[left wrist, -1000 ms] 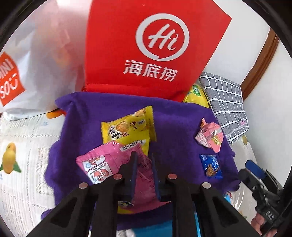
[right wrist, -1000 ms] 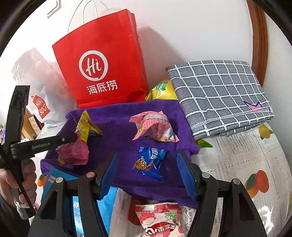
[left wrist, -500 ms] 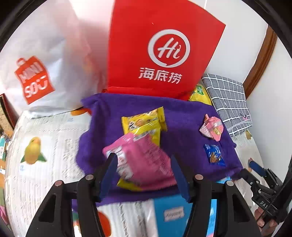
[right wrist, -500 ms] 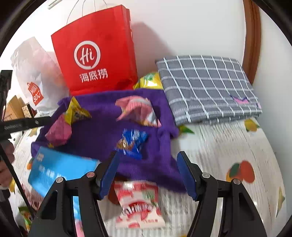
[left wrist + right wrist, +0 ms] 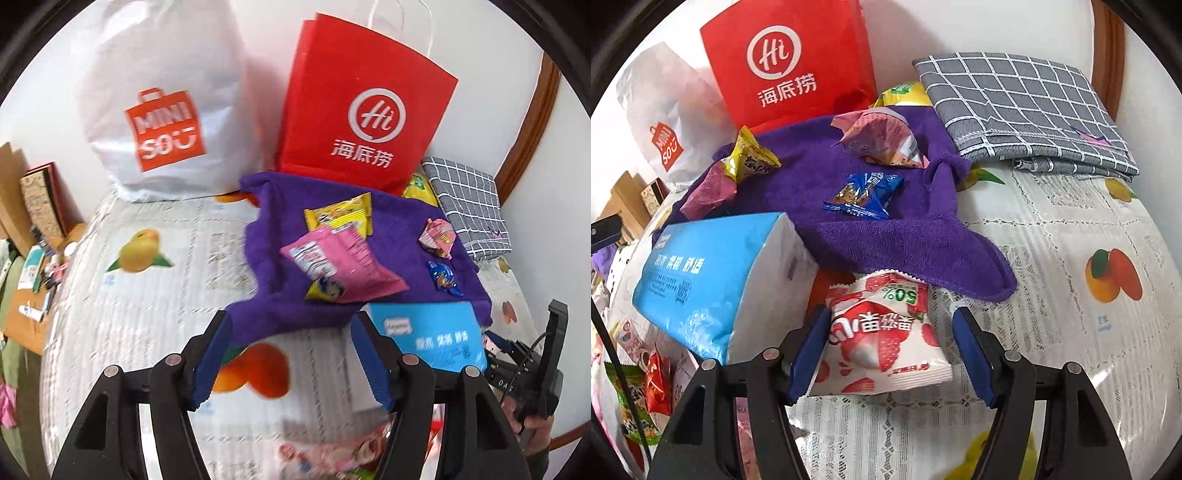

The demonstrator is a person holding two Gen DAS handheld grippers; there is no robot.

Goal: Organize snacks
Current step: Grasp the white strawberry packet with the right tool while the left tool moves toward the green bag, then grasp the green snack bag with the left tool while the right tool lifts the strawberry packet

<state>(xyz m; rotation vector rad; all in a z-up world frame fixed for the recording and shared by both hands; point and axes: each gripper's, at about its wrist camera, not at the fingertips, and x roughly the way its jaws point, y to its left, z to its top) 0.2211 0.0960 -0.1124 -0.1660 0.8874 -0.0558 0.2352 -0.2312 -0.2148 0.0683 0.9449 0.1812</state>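
Observation:
A purple towel (image 5: pixel 277 306) (image 5: pixel 886 236) lies on the table with snacks on it: a pink packet (image 5: pixel 343 262) over a yellow packet (image 5: pixel 340 216), a pink wrapped snack (image 5: pixel 437 236) (image 5: pixel 882 140), and a small blue packet (image 5: pixel 443 277) (image 5: pixel 866 195). My left gripper (image 5: pixel 291 354) is open and empty, just in front of the towel's near edge. My right gripper (image 5: pixel 890 350) is open around a white and red strawberry packet (image 5: pixel 882 339) lying on the table, its far end tucked under the towel's edge.
A blue tissue pack (image 5: pixel 713 280) (image 5: pixel 432 332) lies left of the strawberry packet. A red paper bag (image 5: pixel 362 110) and a white Miniso bag (image 5: pixel 162 110) stand at the wall. A grey checked cloth (image 5: pixel 1023 107) lies folded at the right. More snacks (image 5: pixel 646 384) sit at the near left.
My left gripper opened, let the pink packet drop onto the yellow packet on the towel, and pulled back. My right gripper moved down and forward over the strawberry packet.

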